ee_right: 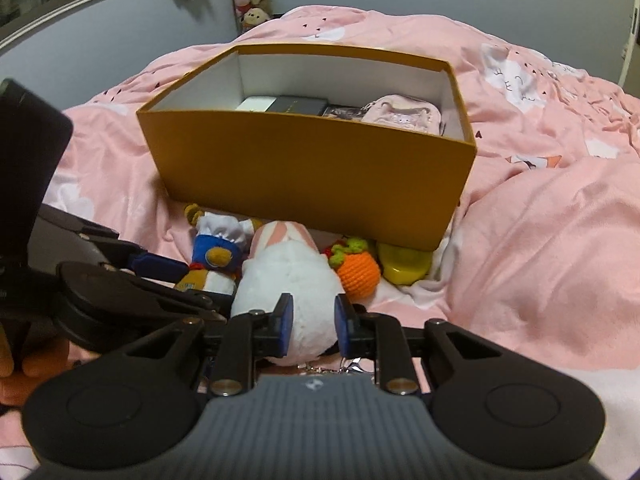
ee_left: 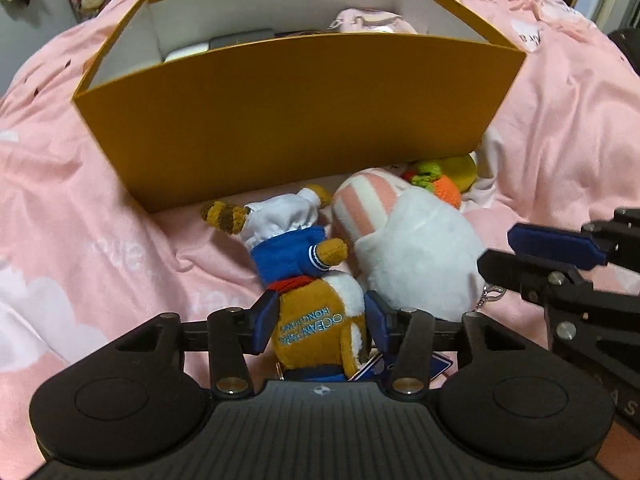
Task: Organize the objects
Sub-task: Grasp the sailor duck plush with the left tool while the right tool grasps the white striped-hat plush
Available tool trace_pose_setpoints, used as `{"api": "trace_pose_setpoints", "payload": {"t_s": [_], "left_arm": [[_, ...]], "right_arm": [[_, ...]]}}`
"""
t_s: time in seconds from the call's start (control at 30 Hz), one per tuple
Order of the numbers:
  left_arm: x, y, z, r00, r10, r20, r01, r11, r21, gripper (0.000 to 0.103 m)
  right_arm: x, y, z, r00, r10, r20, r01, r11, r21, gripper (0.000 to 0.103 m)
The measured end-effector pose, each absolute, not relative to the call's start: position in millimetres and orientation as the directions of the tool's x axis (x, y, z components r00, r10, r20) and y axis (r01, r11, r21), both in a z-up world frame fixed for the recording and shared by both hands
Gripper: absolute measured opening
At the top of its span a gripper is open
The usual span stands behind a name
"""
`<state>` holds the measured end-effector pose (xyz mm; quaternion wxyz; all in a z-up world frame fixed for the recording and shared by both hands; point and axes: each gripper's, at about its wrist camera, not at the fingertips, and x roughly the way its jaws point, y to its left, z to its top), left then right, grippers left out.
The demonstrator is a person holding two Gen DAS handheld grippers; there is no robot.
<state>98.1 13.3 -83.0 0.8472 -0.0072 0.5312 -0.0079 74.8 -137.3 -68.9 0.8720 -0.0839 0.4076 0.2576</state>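
Beside the orange cardboard box (ee_right: 308, 184) on the pink quilt (ee_right: 540, 260), the left gripper (ee_left: 320, 320) is pinching the brown sailor plush (ee_left: 316, 336), jaws narrowed onto it. The right gripper (ee_right: 312, 326) is squeezing the white fluffy plush (ee_right: 288, 284). Both soft bodies risk slipping free or snagging the box wall on lifting.

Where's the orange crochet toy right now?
The orange crochet toy lies on the bed before the box, between the white plush and a yellow object.

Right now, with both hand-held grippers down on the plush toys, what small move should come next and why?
Probably lift both toys toward the orange box. The left hand-held gripper already brackets the brown plush, and the right hand-held gripper brackets the white plush. The box is open, just behind them.
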Motion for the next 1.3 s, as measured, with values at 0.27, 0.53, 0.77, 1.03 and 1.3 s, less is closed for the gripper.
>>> {"api": "trace_pose_setpoints", "payload": {"t_s": [0.27,0.53,0.77,1.03,1.3], "left_arm": [[82,55,-71,0.456,-0.127,-0.881,-0.077,0.98,-0.181,0.048],[78,74,-71,0.467,-0.173,-0.867,-0.119,0.959,-0.256,0.044],[80,75,-74,0.472,-0.192,-0.861,-0.123,0.952,-0.28,0.044],[80,69,-78,0.454,-0.187,-0.871,-0.096,0.962,-0.257,0.059],[73,79,-71,0.453,-0.189,-0.871,-0.111,0.958,-0.266,0.049]], "right_arm": [[54,-106,-70,0.508,0.424,-0.75,-0.665,0.746,-0.029,0.024],[50,-76,-90,0.496,0.35,-0.795,-0.719,0.679,-0.149,0.051],[43,-53,-116,0.659,0.187,-0.729,-0.654,0.622,-0.431,0.064],[59,-54,-127,0.682,0.127,-0.72,-0.611,0.641,-0.465,0.062],[93,-109,-83,0.549,0.326,-0.77,-0.53,0.847,-0.02,0.057]]}}
